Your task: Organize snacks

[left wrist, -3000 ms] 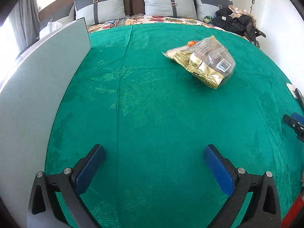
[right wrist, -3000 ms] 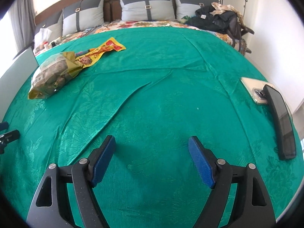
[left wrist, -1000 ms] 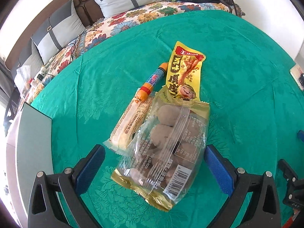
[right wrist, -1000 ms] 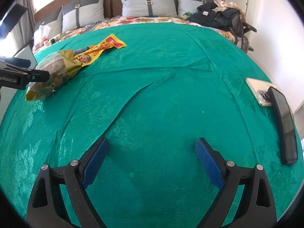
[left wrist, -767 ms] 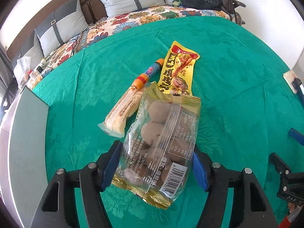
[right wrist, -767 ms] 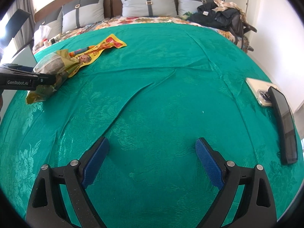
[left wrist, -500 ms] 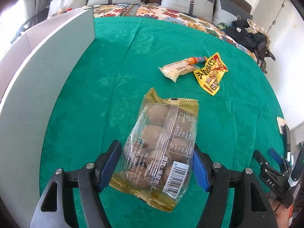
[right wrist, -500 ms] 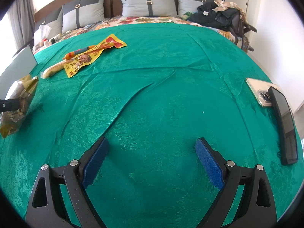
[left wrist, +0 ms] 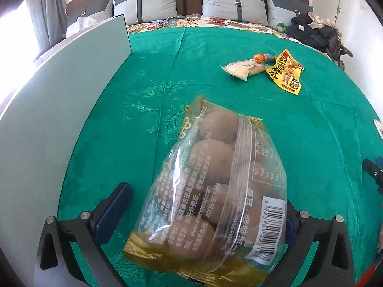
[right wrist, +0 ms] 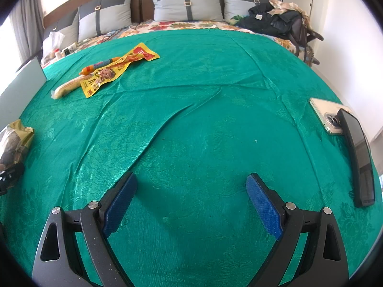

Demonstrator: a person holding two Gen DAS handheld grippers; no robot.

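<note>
A clear and gold bag of brown eggs (left wrist: 215, 191) sits between the jaws of my left gripper (left wrist: 201, 212), near the left panel. The jaws are opening. The left pad (left wrist: 115, 208) stands clear of the bag, and the right pad is hidden behind it. Farther back on the green cloth lie a pale long packet (left wrist: 241, 68), an orange sausage stick (left wrist: 264, 57) and a yellow packet (left wrist: 286, 71). My right gripper (right wrist: 191, 203) is open over bare cloth, holding nothing. In the right wrist view the bag (right wrist: 12, 141) is at the far left edge.
A grey-green panel (left wrist: 59, 107) stands upright along the left side of the bed. Two phones (right wrist: 328, 114) (right wrist: 359, 157) lie at the right edge. Pillows (right wrist: 189, 2) and a heap of dark clothes (right wrist: 275, 19) are at the headboard.
My left gripper shut on the egg bag, carried it away from the other snacks toward the left panel, and its jaws have now spread apart. The right gripper has not moved.
</note>
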